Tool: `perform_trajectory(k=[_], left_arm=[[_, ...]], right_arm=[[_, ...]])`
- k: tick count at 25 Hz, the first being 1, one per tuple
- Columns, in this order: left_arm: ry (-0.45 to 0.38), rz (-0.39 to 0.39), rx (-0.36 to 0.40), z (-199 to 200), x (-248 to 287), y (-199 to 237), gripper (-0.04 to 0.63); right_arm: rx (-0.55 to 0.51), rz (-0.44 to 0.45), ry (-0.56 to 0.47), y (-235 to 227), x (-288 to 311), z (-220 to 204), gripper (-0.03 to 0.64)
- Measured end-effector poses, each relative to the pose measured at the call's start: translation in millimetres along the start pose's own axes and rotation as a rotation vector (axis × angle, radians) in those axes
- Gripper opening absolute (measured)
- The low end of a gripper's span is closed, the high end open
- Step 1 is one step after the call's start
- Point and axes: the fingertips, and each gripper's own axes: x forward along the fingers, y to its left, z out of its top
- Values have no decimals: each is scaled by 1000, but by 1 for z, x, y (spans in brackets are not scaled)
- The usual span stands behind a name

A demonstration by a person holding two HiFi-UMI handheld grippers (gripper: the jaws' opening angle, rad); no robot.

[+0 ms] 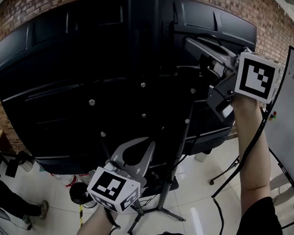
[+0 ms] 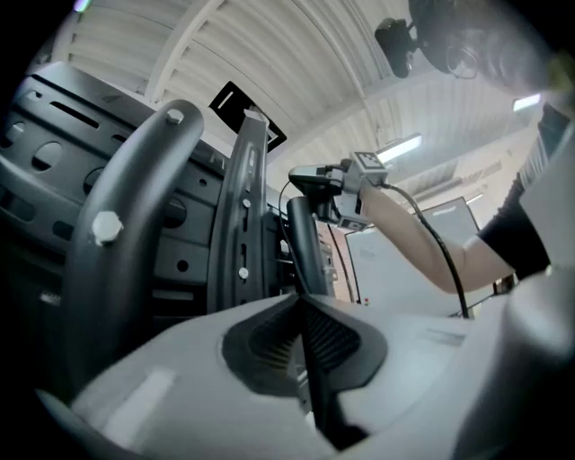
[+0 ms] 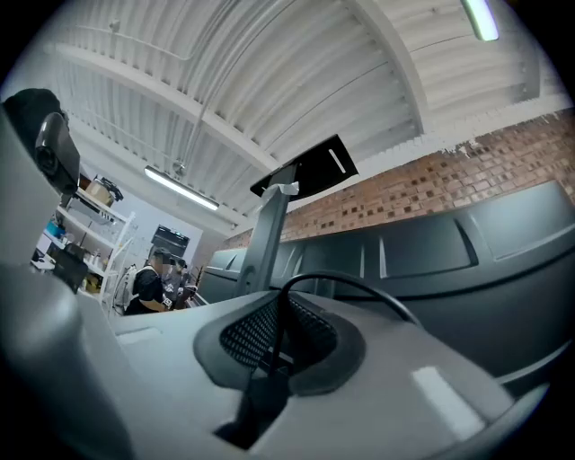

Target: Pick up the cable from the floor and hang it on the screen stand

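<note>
The big black screen (image 1: 63,94) shows its back on a metal stand (image 1: 179,142). My right gripper (image 1: 190,42) is raised at the screen's upper right, its jaws against the back panel. In the right gripper view it (image 3: 283,296) is shut on a thin black cable (image 3: 359,289) that loops out to the right. The cable (image 1: 255,139) hangs down along the right forearm toward the floor. My left gripper (image 1: 137,142) points up low at the centre, beside the stand's pole. Its (image 2: 299,298) pads meet on a dark strip; I cannot tell whether that is cable.
A whiteboard (image 1: 288,132) stands on the right, close to the raised arm. The stand's splayed legs (image 1: 161,211) and a dark round object (image 1: 78,191) lie on the tiled floor below. A person's legs (image 1: 15,208) show at the left edge. Brick wall (image 1: 269,12) runs behind.
</note>
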Motion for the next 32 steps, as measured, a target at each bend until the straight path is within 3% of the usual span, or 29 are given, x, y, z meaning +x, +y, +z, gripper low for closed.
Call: perform_trajectory(k=[7, 22, 32], left_arm=[[8, 9, -3, 1, 1, 3, 5], [23, 15, -3, -4, -8, -6, 5], [16, 21, -10, -8, -15, -18, 5]], right_arm=[[80, -71, -29, -33, -11, -14, 31], [262, -159, -164, -59, -54, -54, 34], [329, -154, -274, -52, -70, -77, 35]])
